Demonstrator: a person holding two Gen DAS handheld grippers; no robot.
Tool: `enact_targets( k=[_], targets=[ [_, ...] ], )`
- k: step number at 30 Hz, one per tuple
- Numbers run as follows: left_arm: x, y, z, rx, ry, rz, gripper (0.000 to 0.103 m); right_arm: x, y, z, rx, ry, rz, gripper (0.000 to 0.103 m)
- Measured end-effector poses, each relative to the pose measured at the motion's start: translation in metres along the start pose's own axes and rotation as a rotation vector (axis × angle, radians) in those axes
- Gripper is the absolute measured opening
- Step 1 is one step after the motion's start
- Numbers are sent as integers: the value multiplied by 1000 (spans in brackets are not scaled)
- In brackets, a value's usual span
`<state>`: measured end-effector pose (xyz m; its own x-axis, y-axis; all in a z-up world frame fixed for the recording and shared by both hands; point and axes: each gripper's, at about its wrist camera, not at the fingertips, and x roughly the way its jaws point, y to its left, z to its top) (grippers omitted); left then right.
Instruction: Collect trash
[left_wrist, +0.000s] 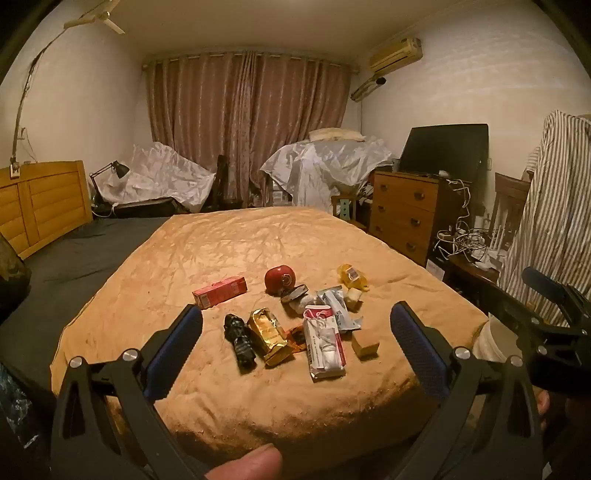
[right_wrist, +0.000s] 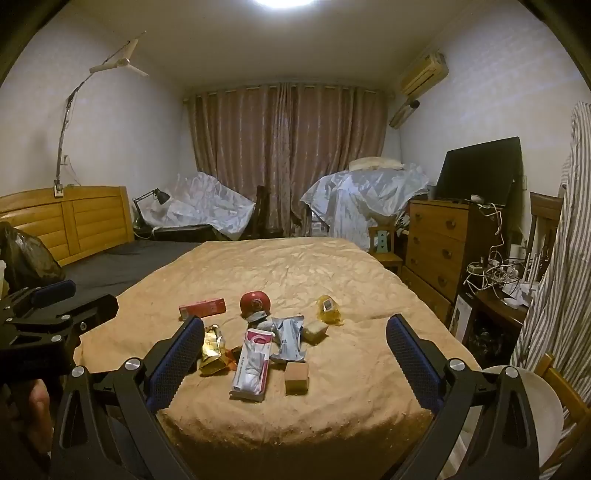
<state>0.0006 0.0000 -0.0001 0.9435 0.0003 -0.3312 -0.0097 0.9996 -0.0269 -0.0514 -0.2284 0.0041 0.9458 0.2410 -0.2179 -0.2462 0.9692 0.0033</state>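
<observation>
Trash lies in a loose pile on the tan bedspread (left_wrist: 258, 243): a pink box (left_wrist: 219, 291), a red round item (left_wrist: 280, 279), a black crumpled wrapper (left_wrist: 240, 341), a gold wrapper (left_wrist: 267, 336), a red-and-white packet (left_wrist: 325, 345), a small tan box (left_wrist: 365, 343) and a yellow wrapper (left_wrist: 352, 276). My left gripper (left_wrist: 295, 347) is open, empty, above the bed's near edge before the pile. My right gripper (right_wrist: 295, 354) is open and empty beside it. There the packet (right_wrist: 253, 360), tan box (right_wrist: 296, 376), gold wrapper (right_wrist: 212, 349) and pink box (right_wrist: 202, 307) show.
A white bin (right_wrist: 532, 406) stands at the bed's right front corner. A wooden dresser (left_wrist: 404, 214) with a dark screen and a table with tangled cables (left_wrist: 461, 240) line the right wall. A dark bag (right_wrist: 26, 258) sits at the left.
</observation>
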Motion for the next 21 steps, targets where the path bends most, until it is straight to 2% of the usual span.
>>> enact_targets(
  k=[21],
  targets=[
    [0,-1,0,3,-3,0,98,0,0,0,8,8,3,98]
  ],
)
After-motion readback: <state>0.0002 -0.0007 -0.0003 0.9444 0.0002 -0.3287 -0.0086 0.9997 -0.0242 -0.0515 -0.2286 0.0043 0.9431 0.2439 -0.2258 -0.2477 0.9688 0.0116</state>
